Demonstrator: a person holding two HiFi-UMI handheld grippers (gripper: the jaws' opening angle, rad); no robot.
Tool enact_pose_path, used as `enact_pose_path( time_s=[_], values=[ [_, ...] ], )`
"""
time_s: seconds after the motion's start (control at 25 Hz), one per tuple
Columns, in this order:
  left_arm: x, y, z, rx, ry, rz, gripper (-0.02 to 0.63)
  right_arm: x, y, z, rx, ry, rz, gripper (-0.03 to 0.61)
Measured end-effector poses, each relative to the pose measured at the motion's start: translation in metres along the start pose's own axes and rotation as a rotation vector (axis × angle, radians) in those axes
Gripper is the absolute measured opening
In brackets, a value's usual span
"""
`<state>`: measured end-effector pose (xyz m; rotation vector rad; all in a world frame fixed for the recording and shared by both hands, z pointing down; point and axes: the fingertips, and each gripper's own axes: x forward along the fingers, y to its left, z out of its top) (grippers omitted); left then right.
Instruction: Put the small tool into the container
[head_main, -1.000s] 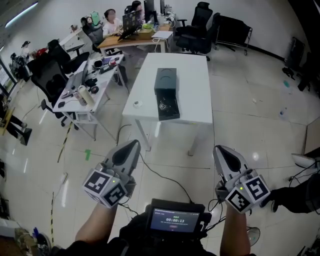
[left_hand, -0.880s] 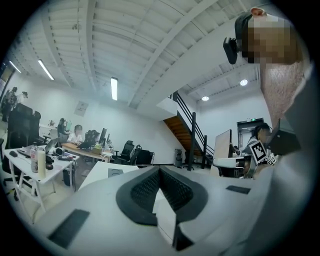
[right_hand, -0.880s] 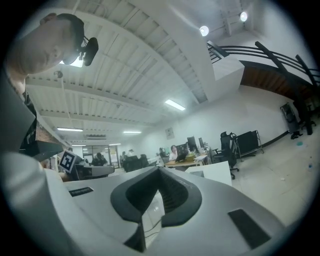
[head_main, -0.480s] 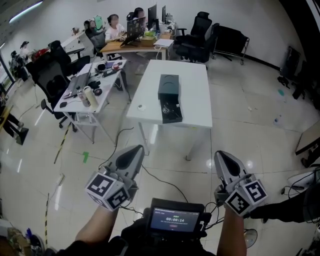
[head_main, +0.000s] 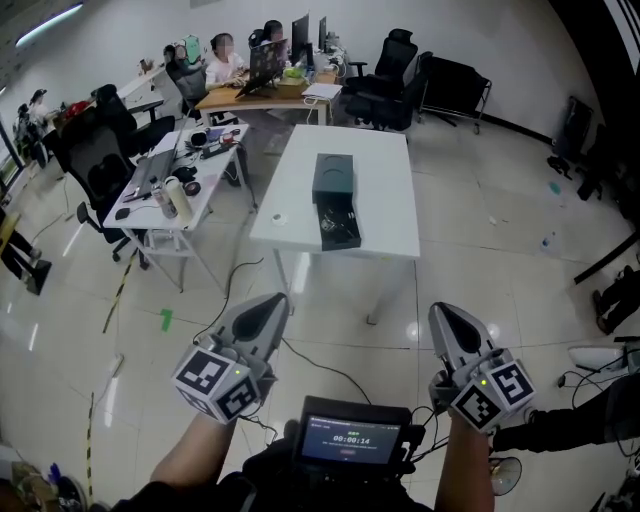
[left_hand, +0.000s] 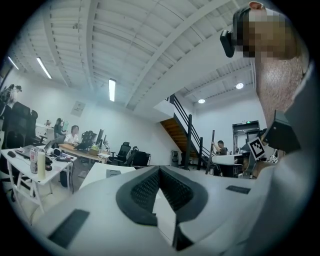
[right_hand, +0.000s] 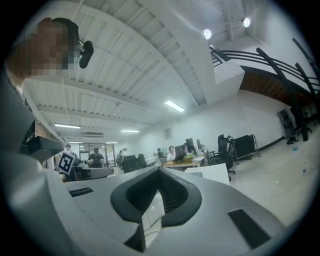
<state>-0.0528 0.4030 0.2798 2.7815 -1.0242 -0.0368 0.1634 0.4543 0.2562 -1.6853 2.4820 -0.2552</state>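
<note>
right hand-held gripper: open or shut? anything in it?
Shut and empty. In the right gripper view, the right hand-held gripper has its jaw tips touching, with nothing caught between them.

Open-plan office. Well ahead of the left gripper (head_main: 268, 303) and the right gripper (head_main: 446, 315), a white table (head_main: 385, 215) stands on a glossy tiled floor (head_main: 490, 260). Ahead and to the left of the left gripper are cluttered desks (head_main: 150, 195) with bottles and cables, black swivel chairs (head_main: 95, 160), and seated people (head_main: 224, 55) at monitors (head_main: 262, 50). Strip lights (left_hand: 111, 90) hang from a white beamed ceiling (left_hand: 150, 45). A staircase (left_hand: 182, 132) rises far ahead of the left gripper.
</note>
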Motion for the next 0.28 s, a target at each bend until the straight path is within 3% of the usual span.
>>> enact_pose_path(
  time_s=[0.28],
  values=[
    [-0.0027,-0.0062,0.0073,0.008,-0.004,0.001,0.014,-0.0099,0.0009,0.0052,-0.011,0.003,-0.017,0.012]
  ],
)
